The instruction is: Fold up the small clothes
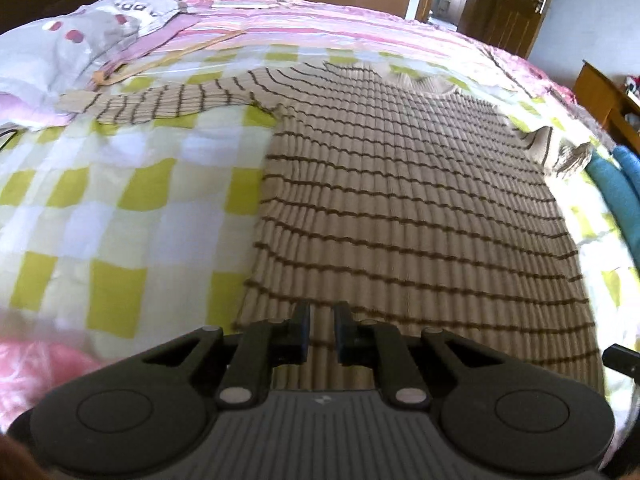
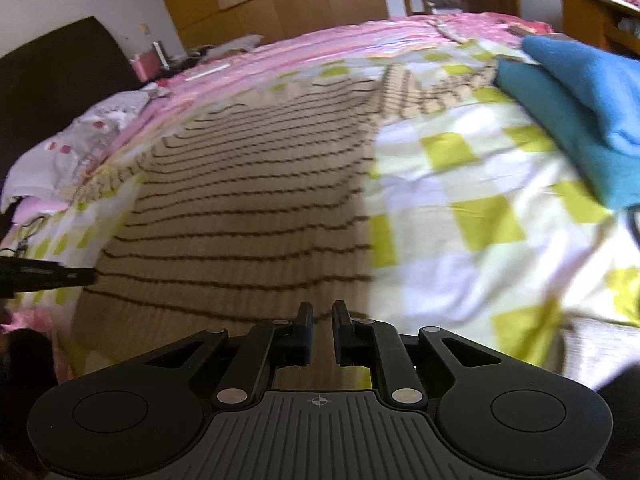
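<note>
At the sweater [image 1: 400,200] hem, your left gripper [image 1: 322,328] and right gripper [image 2: 321,326] jaws sit narrowly parted, holding nothing; risk: pinching the quilt [image 1: 120,200] underneath too.

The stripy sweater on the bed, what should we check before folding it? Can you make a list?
1. Sweater body lies flat: ok.
2. Left sleeve spread out straight: ok.
3. Right sleeve spread out: not ok, it looks bunched near the blue cloth.
4. Left gripper at the hem, jaws slightly apart: ok.
5. Right gripper at the hem, jaws slightly apart: ok.
6. Hem pinched between either gripper's fingers: cannot tell.
</note>
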The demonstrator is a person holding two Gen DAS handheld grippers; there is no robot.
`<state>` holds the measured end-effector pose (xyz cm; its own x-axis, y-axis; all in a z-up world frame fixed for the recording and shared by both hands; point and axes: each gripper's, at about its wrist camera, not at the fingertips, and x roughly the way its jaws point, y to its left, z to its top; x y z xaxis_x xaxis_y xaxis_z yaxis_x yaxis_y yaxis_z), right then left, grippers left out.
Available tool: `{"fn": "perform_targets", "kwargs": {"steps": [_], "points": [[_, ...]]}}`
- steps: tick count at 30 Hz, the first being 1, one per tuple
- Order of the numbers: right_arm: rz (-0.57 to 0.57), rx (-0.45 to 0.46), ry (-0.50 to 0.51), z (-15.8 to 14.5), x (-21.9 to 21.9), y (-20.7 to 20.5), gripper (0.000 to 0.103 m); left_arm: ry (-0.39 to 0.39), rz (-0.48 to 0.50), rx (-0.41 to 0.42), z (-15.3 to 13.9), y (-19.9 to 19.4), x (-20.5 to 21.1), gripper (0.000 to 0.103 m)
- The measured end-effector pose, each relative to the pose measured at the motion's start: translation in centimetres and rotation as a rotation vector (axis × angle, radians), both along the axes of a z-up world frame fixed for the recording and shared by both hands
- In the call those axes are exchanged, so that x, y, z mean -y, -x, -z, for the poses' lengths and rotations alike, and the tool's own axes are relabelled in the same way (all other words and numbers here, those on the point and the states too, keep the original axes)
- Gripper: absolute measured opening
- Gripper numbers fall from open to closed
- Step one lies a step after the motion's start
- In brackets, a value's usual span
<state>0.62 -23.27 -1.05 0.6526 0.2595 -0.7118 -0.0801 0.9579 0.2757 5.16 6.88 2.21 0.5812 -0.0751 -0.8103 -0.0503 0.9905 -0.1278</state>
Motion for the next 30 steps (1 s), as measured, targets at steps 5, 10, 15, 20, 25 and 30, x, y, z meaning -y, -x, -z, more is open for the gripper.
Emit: {"fn": "perform_targets", "kwargs": {"steps": [5,10,15,20,25,30], "points": [[-0.012,-0.064,0.001,2.3,-0.7,-1.2,0.013,-0.034,-0.048,-0.058,1.8,-0.5,-0.3,0.019],[0.028,-0.086,-0.008,2.9,0.8,-0.7,0.010,-0.051,-0.072,-0.066,1.7,0.2,-0.7,0.022],[0.043,-0.082,-0.025,3.0,1.4,-0.4,0.010,-0.058,-0.083,-0.072,1.3,0.6,-0.7,0.023],[0.044,-0.047,-0.058,2.0,1.8,-0.2,0.013,-0.076,-0.060,-0.027,-0.7,0.7,0.3,0.023],[0.064,-0.019,-0.076,1.5,2.4,-0.8,0.013,-0.068,0.017,0.022,-2.0,-0.9,2.3,0.024],[0.062,-0.082,-0.058,3.0,2.1,-1.4,0.013,-0.058,0.060,-0.033,0.3,-2.1,3.5,0.026]]}}
